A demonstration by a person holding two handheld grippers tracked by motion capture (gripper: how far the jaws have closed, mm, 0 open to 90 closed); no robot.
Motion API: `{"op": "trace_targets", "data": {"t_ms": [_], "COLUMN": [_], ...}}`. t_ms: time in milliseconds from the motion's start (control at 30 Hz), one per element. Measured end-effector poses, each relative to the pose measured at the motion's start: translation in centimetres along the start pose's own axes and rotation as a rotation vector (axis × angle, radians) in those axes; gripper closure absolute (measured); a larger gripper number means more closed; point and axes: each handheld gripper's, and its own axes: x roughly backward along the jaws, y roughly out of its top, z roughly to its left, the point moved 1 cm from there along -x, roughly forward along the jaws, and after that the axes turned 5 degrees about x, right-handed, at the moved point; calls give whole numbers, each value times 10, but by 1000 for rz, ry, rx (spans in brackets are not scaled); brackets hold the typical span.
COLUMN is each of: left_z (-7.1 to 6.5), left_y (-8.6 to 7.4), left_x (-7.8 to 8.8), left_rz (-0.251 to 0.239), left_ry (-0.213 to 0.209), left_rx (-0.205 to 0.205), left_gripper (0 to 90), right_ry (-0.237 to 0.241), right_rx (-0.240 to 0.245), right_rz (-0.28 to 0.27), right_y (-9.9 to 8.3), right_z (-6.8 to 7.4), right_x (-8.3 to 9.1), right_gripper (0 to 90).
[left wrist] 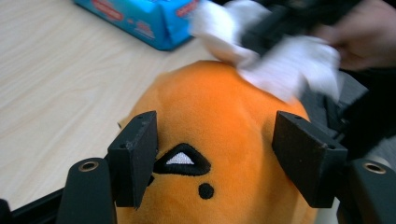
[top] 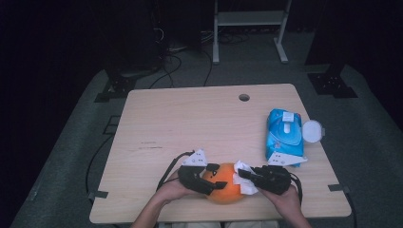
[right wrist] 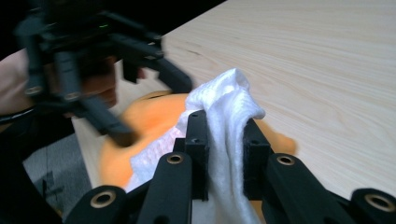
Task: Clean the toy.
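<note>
A light wooden table [top: 190, 118] is being lit in a dark room with grey floor. At its near edge, an orange plush toy [top: 223, 189] is being clasped by the left claw [top: 205, 176]. A white wipe [top: 244, 176] is being pinched by the right claw [top: 243, 175] and pressed against the toy; a blue wipe pack [top: 283, 135] is lying far right.

I have the toy [top: 223, 189] on the table [top: 190, 123] at its near edge, between my two grippers: the left gripper [top: 205, 176] on its left, the right gripper [top: 244, 176] on its right. The wipe [top: 243, 173] lies on the toy's right side. The pack [top: 284, 135] sits behind and right, with the lid [top: 312, 130] just right of it.
</note>
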Motion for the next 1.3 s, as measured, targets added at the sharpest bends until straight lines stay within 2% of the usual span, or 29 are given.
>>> {"op": "trace_targets", "data": {"t_ms": [100,167,233,300,400,500,567,633,700,767,833,900,967,1033,1167,1300], "left_z": [-1,-2,-3,-5,-6,-6,-10,-13,-17,-18,-16,-13,-7,-2,3,7], "left_y": [4,7,10,10,6,3,3,6,8,10,12,14,15,14,13,15], "left_x": [2,3,1,-6,-16,-21,-23,-24,-23,-21,-17,-10,-5,-2,0,4], "left_rz": [-6,-36,-54,-34,-7,15,46,52,23,0,-34,-55,-83,-95,-105,-129], "left_ry": [-21,-10,-1,20,23,12,42,72,108,121,133,179,205,219,247,258], "left_rx": [-18,-23,-20,-40,-33,-12,-22,-37,-59,-71,-53,-59,-37,-21,-17,-10], "left_gripper": [289,262,232,207,193,213,321,418,471,510,516,515,514,512,506,499], "right_ry": [23,46,105,112,105,98,82,44,-8,-51,-115,-143,-178,-195,-239,-264], "right_rx": [-6,11,18,33,37,-9,-29,-50,-35,-25,10,14,41,52,68,50], "right_rz": [23,45,48,50,37,5,-11,-17,-12,-3,28,45,68,83,114,138], "right_y": [-5,-7,-9,-9,-10,-11,-12,-14,-15,-16,-17,-20,-22,-24,-29,-35], "right_z": [0,3,7,10,7,-2,-10,-20,-26,-31,-35,-39,-41,-44,-51,-60], "right_x": [-2,-3,-2,0,4,14,21,28,32,35,37,39,38,38,37,40], "right_gripper": [767,769,768,767,768,768,767,764,762,757,757,755,747,739,696,605]}}
